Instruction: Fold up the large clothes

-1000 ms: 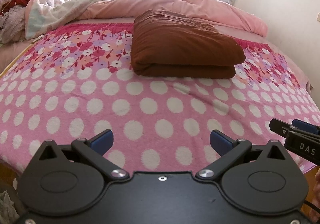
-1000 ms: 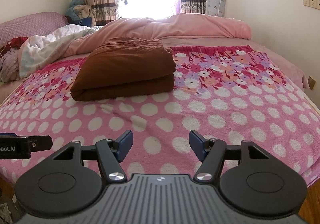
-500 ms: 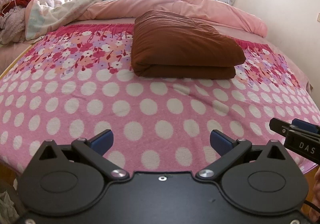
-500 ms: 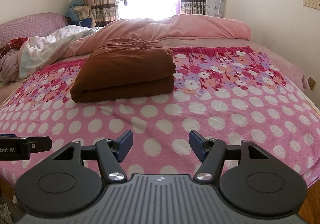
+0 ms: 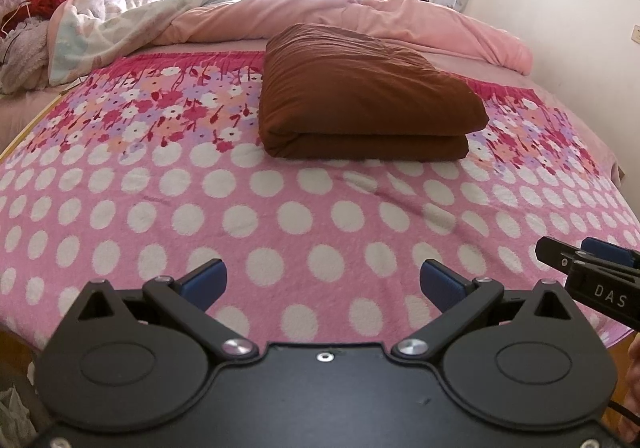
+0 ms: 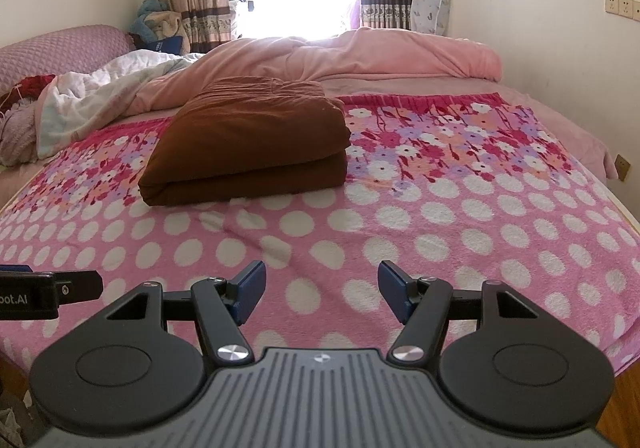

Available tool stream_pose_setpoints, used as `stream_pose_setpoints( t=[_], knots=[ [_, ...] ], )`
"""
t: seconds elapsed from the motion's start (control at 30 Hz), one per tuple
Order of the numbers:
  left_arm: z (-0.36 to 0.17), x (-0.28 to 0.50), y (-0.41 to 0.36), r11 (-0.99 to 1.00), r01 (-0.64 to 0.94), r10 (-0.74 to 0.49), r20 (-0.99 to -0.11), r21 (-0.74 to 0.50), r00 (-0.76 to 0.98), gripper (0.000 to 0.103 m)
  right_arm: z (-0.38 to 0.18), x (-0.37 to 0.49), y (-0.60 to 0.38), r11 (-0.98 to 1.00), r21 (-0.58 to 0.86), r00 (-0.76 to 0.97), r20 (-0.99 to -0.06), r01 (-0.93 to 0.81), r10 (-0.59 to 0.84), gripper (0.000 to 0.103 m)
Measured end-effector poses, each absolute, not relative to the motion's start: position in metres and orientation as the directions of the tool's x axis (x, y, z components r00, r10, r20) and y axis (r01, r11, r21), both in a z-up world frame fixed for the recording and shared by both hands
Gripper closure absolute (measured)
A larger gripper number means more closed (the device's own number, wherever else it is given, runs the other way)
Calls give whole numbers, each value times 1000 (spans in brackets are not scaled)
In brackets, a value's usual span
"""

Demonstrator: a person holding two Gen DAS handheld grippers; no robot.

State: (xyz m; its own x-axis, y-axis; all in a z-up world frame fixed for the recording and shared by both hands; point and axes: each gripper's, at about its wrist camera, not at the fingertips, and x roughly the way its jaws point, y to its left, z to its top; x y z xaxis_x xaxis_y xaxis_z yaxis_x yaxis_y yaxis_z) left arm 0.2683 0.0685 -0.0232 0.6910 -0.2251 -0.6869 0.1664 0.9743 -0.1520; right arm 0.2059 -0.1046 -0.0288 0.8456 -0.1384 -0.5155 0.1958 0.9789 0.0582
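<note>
Brown garment (image 5: 368, 96), large, folded into a thick rectangular bundle; two stacked layers showing at the near edge, rounded fold on its left side, top surface faintly creased and sloping up toward the far end. Lying on the pink polka-dot blanket (image 5: 280, 216), across the floral band, mid-bed. In the right wrist view same bundle (image 6: 248, 144) left of centre, gathered wrinkles at its far end. Behind it, a rumpled pink duvet (image 6: 360, 56) below the bright window.

Left gripper (image 5: 323, 282): jaws spread wide, nothing between, over the near blanket edge, well apart from the bundle. Right gripper (image 6: 321, 290): jaws likewise spread, empty, just beside the left.
</note>
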Motion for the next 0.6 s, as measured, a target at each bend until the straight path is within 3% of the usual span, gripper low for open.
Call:
stream_pose_setpoints(
  t=[0.6],
  knots=[
    [-26,273,67,975,165,-224,-695,-152,683,0,-33,209,-107,977,62,840,-523,202,-141,27]
  ],
)
